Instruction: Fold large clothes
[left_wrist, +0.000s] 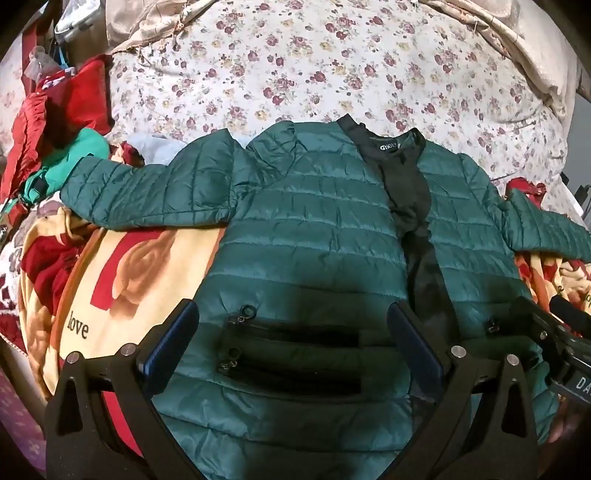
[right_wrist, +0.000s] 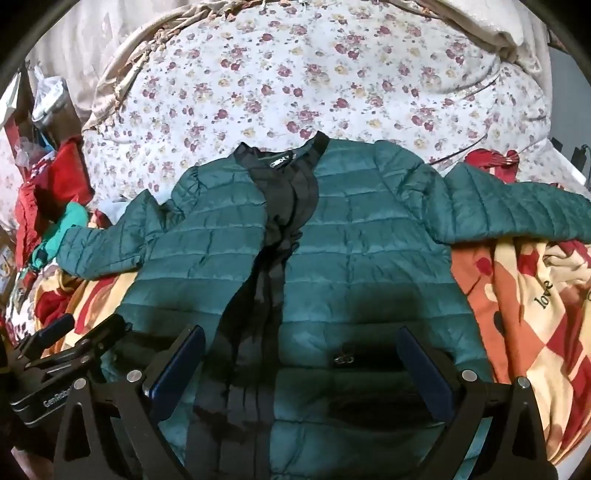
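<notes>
1. Jacket (left_wrist: 317, 236): a dark green quilted puffer jacket lies flat, front side up, on a bed. Its hem is nearest both cameras and its collar points away. The front is open, showing a dark lining strip (right_wrist: 273, 236) from collar to hem.
2. Left tool (left_wrist: 291, 332): released, with both blue-padded fingers spread wide and nothing between them. It is positioned over the lower part of the jacket's left-hand front panel. Two dark zipped pockets (left_wrist: 291, 354) with ring pulls lie between the fingers in the left wrist view. Contact between pads and fabric cannot be confirmed.
3. Right tool (right_wrist: 301, 358): released, fingers equally wide apart, positioned over the lower part of the other front panel. One zip pull (right_wrist: 343, 358) sits between its fingers. The left tool's body appears at the lower left edge of the right wrist view, just beside it.
4. Blanket (left_wrist: 147, 266): an orange, cream and red printed blanket bearing the word "love" lies beneath the lower half of the jacket and extends out on both sides.
5. Sleeves: the left-hand sleeve (left_wrist: 147, 192) extends sideways, with its cuff end near the clothing pile. The right-hand sleeve (right_wrist: 517, 206) extends sideways over the blanket.
6. Collar (left_wrist: 391, 144): a black neckband with a white brand label, partly legible.
7. Clothing pile (left_wrist: 55, 140): red and teal garments heaped at the left edge of the bed.
8. Floral quilt (right_wrist: 295, 81): white with red and yellow flowers, covering the bed beyond the collar.
</notes>
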